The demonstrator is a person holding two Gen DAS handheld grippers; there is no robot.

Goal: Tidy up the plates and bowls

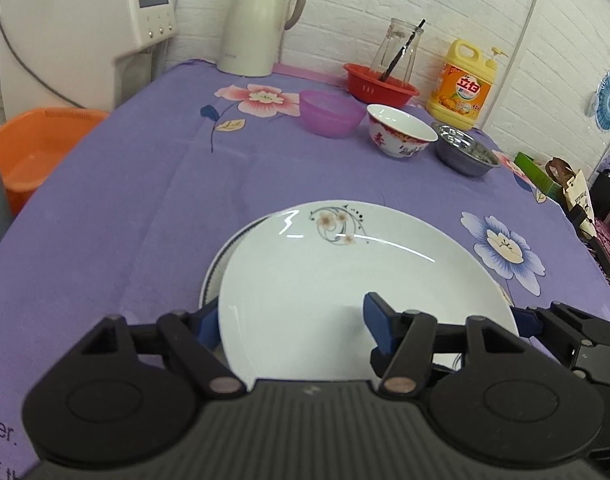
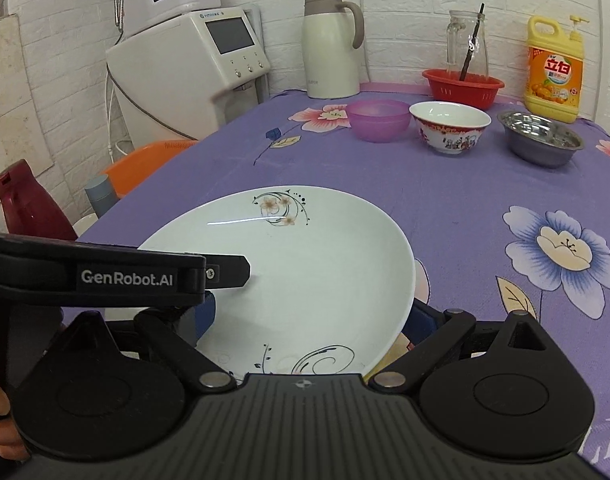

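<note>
Both grippers, left gripper and right gripper, straddle the white floral ceramic plate with jaws wide, gripping nothing, plate resting offset on a blue-rimmed white plate on the purple-clothed bench, likely for stacking.

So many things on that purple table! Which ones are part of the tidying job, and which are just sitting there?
Part of the job: white flowered plate, plate beneath it, purple bowl, red-patterned bowl, steel bowl.

Just sitting there: thermos jug, red basket, glass jar, detergent bottle, orange basin.
</note>
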